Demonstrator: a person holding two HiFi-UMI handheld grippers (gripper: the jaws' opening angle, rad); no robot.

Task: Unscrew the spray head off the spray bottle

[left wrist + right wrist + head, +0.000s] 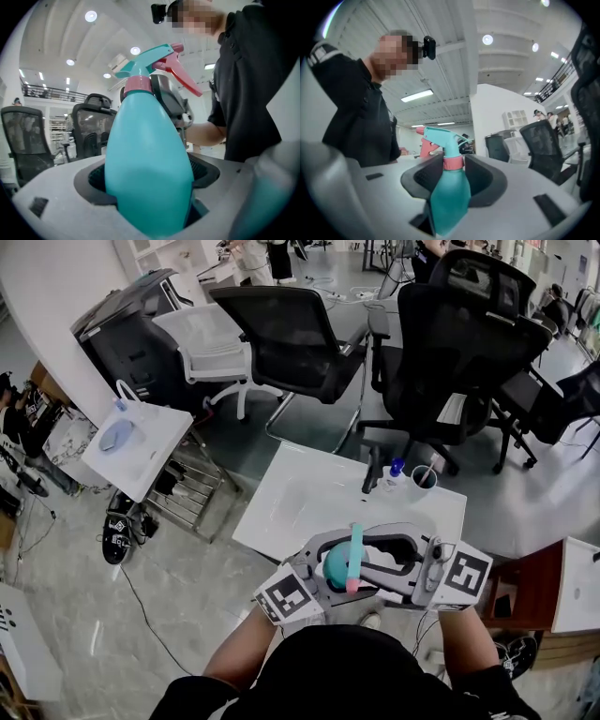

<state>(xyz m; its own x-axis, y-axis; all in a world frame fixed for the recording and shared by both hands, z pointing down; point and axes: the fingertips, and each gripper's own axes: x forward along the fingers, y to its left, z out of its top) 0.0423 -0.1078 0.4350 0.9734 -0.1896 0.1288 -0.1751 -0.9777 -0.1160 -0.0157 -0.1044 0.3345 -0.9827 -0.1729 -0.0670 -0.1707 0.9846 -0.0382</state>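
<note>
A teal spray bottle [336, 563] with a pink collar and pink trigger [353, 579] is held off the table close to the person's chest, between the two grippers, which face one another. In the left gripper view the wide bottle body [147, 164] fills the space between the jaws of my left gripper [147, 180], which is shut on it; the spray head [150, 65] rises above. In the right gripper view my right gripper [453, 171] is shut with its dark pads on either side of the pink collar [453, 162], just under the teal spray head [440, 137].
A white table [300, 498] lies in front, bearing a dark bottle [372, 470], a small blue-capped bottle [396, 470] and a cup [424, 477]. Black office chairs [291, 334] stand beyond it. A small white side table [141, 442] is at the left, a wooden cabinet [534, 587] at the right.
</note>
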